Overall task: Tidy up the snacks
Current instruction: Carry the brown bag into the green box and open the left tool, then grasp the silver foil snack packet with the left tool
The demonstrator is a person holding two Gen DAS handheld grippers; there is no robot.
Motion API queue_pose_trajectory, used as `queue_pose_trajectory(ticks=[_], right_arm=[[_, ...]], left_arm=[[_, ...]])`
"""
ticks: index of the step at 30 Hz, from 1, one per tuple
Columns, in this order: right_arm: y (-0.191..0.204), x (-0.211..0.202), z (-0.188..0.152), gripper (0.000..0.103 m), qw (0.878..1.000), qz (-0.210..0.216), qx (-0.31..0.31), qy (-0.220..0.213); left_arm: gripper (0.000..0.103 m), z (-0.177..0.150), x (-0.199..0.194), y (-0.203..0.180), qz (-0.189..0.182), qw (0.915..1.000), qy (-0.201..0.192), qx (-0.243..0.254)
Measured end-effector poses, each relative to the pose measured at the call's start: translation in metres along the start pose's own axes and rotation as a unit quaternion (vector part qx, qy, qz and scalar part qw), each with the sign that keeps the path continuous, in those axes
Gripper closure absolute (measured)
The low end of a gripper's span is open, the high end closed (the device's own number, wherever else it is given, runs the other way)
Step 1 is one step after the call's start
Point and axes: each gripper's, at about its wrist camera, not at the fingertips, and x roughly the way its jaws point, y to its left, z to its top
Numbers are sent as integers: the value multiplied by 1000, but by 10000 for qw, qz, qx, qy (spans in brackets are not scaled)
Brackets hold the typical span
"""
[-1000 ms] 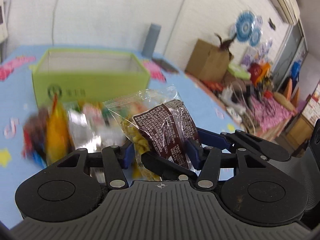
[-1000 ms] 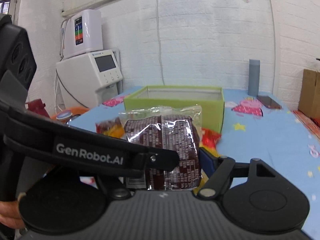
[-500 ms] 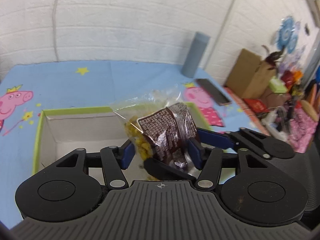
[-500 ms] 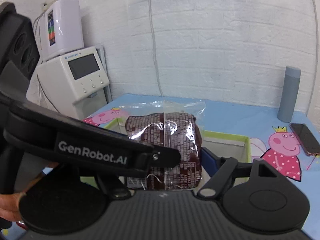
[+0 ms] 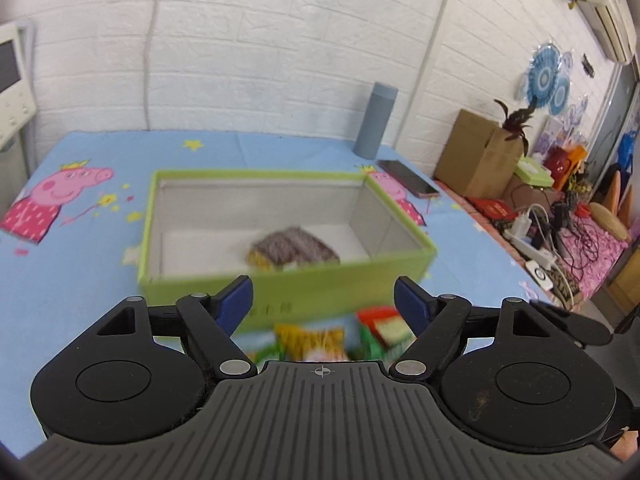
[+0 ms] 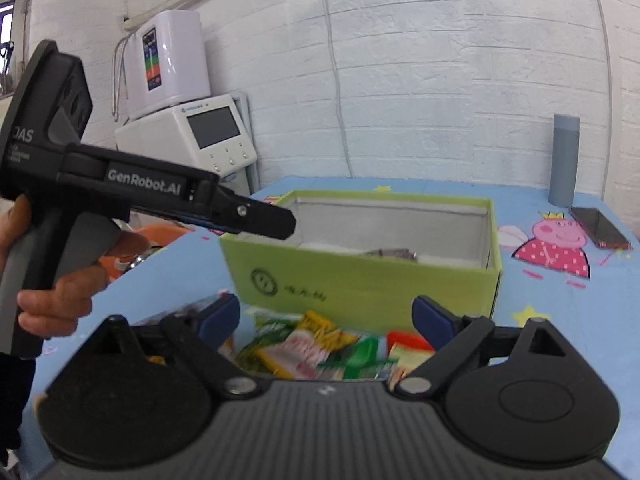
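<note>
A green open box (image 5: 328, 286) stands on the blue table. A brown and yellow snack packet (image 5: 294, 248) lies inside it on the white bottom; its top edge shows in the right wrist view (image 6: 390, 253). My left gripper (image 5: 324, 296) is open and empty, above the box's near wall. My right gripper (image 6: 326, 314) is open and empty, above a pile of colourful snack packets (image 6: 320, 350) in front of the box (image 6: 360, 280). The pile also shows in the left wrist view (image 5: 340, 338). The left gripper's body (image 6: 160, 196) is at the left of the right wrist view.
A grey-blue bottle (image 5: 376, 126) and a phone (image 5: 408, 182) are at the far right of the table. A white appliance (image 6: 188, 136) stands beyond the table's left end. Cardboard boxes and clutter (image 5: 520, 184) lie past the right edge.
Both grippers held the brown packet over the box; both have opened and pulled back. The packet now lies inside the box.
</note>
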Motion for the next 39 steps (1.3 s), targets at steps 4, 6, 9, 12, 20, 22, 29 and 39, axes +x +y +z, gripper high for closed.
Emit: queue_pose_trajectory(ticks=[4,6,9,12,20,22,29,39], right_arm=[[28,-39,-45,10,9988,293,376,89],[44,-51,-67,10,9979,402,482,188],[64,-56,-92,10,9969,440,504,422],[77,-50,-104,10,9968,364,373,611],[89,-50,-86,10,9993,-1,-165,338],[87,-46,-82,10,9993,11,-130,356],[79,-15,-83,12,9982,-32,-170,583],[71,-13,-84,23,9976,171,208,635]], left_arm=[[33,-57,-49,-5,184,9997,-114,-129],[33,-86,-65,-7,318,9992,-22,-225],[34,-125,-74,-4,249,9978,319,-519],[41,-146,-69,0,220,9943,613,-841],[44,-119,-74,-12,-206,9974,266,-642],[46,-110,-63,-19,-259,9983,273,-445],[60,-103,-23,-21,-160,9973,619,-355],[67,-116,-27,-36,-317,9969,648,-311]])
